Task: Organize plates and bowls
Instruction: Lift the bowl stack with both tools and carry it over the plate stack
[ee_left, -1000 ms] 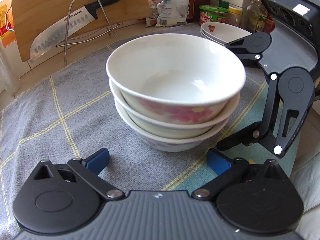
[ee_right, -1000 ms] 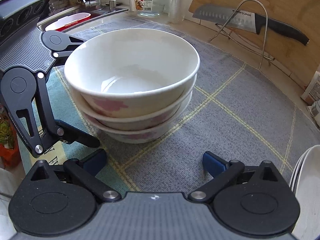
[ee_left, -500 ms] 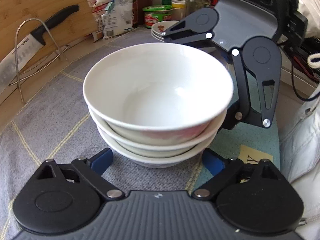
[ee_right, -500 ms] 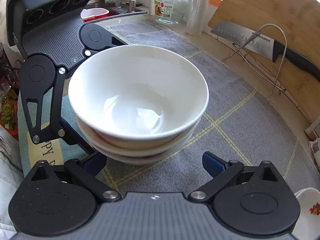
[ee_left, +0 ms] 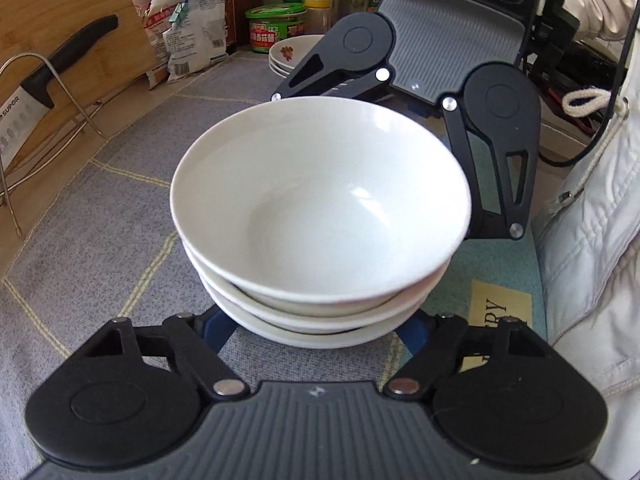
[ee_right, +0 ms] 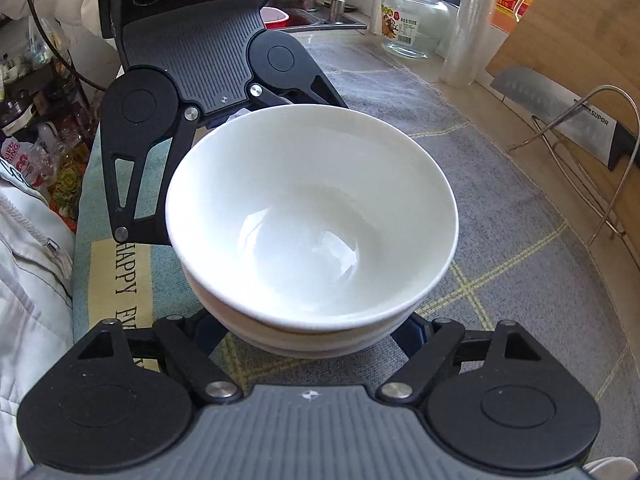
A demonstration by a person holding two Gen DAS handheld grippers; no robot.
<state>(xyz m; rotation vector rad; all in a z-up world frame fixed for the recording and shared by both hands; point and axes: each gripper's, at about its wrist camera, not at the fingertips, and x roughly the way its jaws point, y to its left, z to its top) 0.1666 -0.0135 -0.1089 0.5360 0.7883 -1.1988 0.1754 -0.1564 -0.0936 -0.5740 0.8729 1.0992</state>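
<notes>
Three white bowls [ee_left: 320,200] sit nested on the grey checked mat [ee_left: 100,220]; the same stack [ee_right: 312,216] fills the right wrist view. My left gripper [ee_left: 316,334] straddles the bottom bowl from the near side, jaws closing. Its blue pads [ee_left: 216,332] flank that bowl, and the rims above hide any contact. My right gripper [ee_right: 310,334] straddles the stack from the opposite side, jaws closing too, its blue pads [ee_right: 412,332] beside the lowest bowl. Each gripper's black linkage [ee_left: 496,152] shows behind the stack in the other's view. A small pile of flowered plates [ee_left: 288,54] stands at the back.
A knife [ee_left: 52,80] leans on a wooden board behind a wire stand [ee_right: 592,152]. Food bags and jars [ee_left: 276,26] line the back edge, and a glass jar [ee_right: 414,28] stands near the sink. A person's light jacket [ee_left: 592,240] is at the mat's near edge.
Both grippers swung round to opposite sides of the bowl stack and tilted over it. Their jaws narrowed from wide apart until the blue pads sit beside the bottom bowl.
</notes>
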